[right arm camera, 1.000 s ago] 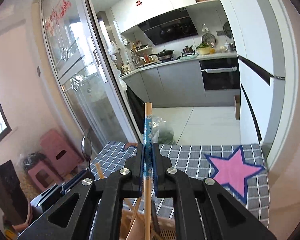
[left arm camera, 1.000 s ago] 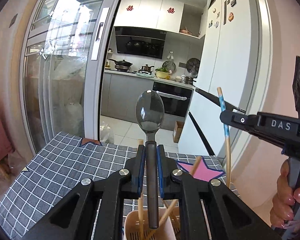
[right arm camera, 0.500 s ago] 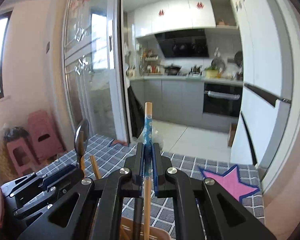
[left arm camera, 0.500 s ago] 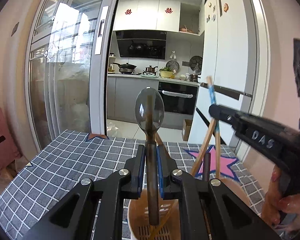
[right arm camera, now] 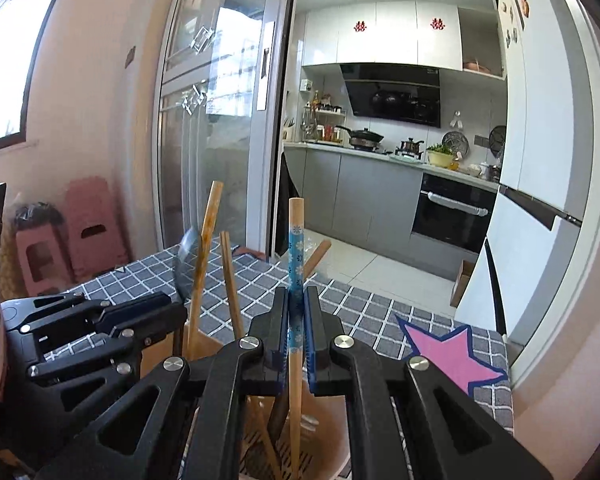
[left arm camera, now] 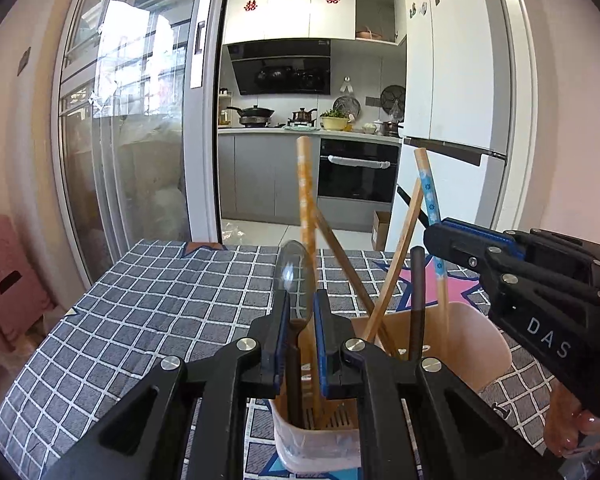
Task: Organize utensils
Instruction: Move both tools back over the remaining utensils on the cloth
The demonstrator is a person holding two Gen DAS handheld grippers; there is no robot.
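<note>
The left gripper (left arm camera: 300, 312) is clenched on a metal spoon (left arm camera: 294, 280): the dark handle runs down between the two blue pads, with the shiny bowl standing upright just above the fingertips at twelve o'clock. The handle's lower end hangs inside a beige slotted utensil holder (left arm camera: 488, 344), which sits on a grey checked tablecloth (left arm camera: 140, 300) directly below the jaws at six o'clock. Several wooden chopsticks (left arm camera: 306, 200) and a dark stick lean in that holder, fanning out toward twelve and one o'clock.

The right gripper (right arm camera: 296, 312) is clamped on a blue-flowered chopstick (right arm camera: 296, 248), pinched at its patterned band. The plain wooden top rises past the fingertips at twelve o'clock, and the lower shaft drops at six o'clock into the same holder (right arm camera: 332, 436). In the left wrist view this gripper (left arm camera: 434, 236) comes in from three o'clock, a hand (left arm camera: 564, 428) wrapped round its grip at four o'clock. In the right wrist view the left gripper (right arm camera: 172, 308) lies at nine o'clock, the spoon's bowl (right arm camera: 186, 256) showing above it beside the leaning chopsticks (right arm camera: 208, 232).
</note>
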